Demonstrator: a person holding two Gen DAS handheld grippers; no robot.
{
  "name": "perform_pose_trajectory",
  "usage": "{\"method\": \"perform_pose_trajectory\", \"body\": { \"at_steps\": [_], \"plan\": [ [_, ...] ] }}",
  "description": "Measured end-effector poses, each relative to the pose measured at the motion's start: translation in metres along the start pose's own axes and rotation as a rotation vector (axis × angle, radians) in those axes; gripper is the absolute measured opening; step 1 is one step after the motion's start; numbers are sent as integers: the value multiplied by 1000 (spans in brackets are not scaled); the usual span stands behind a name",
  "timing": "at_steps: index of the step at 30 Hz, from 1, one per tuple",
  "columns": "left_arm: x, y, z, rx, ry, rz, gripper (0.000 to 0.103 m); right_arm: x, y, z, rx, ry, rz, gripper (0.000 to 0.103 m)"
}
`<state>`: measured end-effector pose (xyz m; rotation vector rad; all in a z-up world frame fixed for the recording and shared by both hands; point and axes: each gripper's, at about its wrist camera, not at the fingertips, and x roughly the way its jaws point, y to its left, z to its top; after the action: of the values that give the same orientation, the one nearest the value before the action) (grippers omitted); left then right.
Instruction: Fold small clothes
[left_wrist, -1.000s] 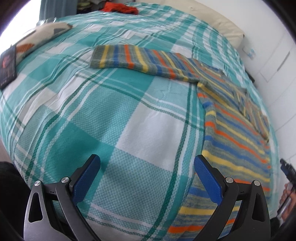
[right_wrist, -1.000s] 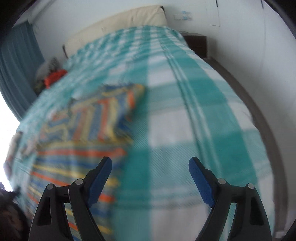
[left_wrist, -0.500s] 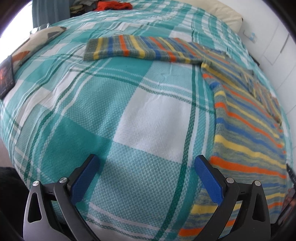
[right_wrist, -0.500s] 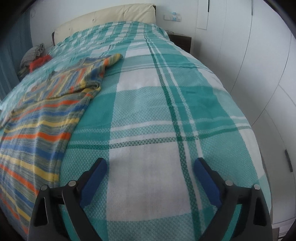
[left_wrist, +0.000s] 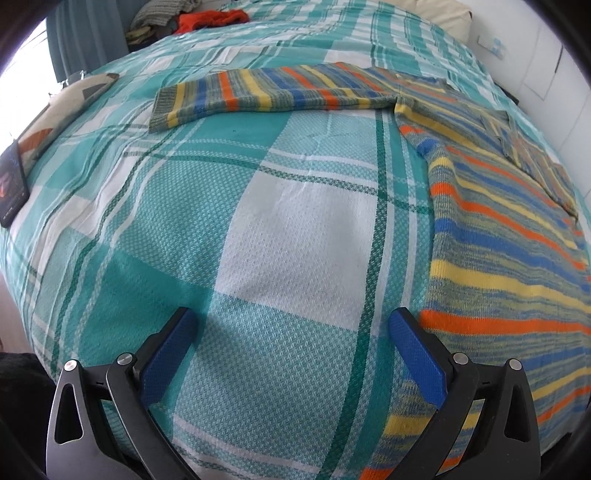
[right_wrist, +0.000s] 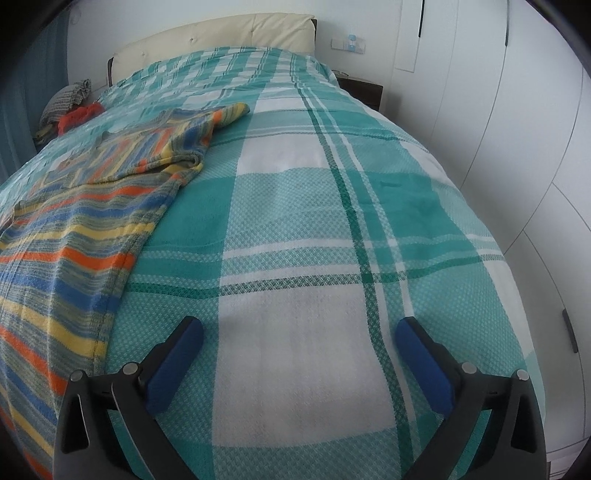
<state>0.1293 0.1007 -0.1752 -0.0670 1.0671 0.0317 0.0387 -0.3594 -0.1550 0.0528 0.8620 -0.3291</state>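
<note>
Plaid bedspread (right_wrist: 295, 229) spreads bare beside striped sweater's (left_wrist: 509, 236) edge.

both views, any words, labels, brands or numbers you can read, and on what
No readable text in either view.
The dark flat item at the bed's left edge shows a reddish print, too blurred to read.
The wall fitting beside the headboard is too small to read.
The striped sweater shows no label.

Each claw (left_wrist: 291, 325) (right_wrist: 299, 334) has 2 blue pads, black arms, silver screws.
</note>
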Motion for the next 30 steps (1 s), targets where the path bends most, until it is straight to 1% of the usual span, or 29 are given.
{"method": "perform_pose_trajectory", "body": {
  "at_steps": [8, 30],
  "plan": [
    [1, -3, 0, 13, -5, 13, 103, 1, -1, 0, 1, -5, 1, 103],
    [1, -4, -1, 16, -5, 15, 103, 1, -1, -1, 1, -5, 0, 103]
  ]
}}
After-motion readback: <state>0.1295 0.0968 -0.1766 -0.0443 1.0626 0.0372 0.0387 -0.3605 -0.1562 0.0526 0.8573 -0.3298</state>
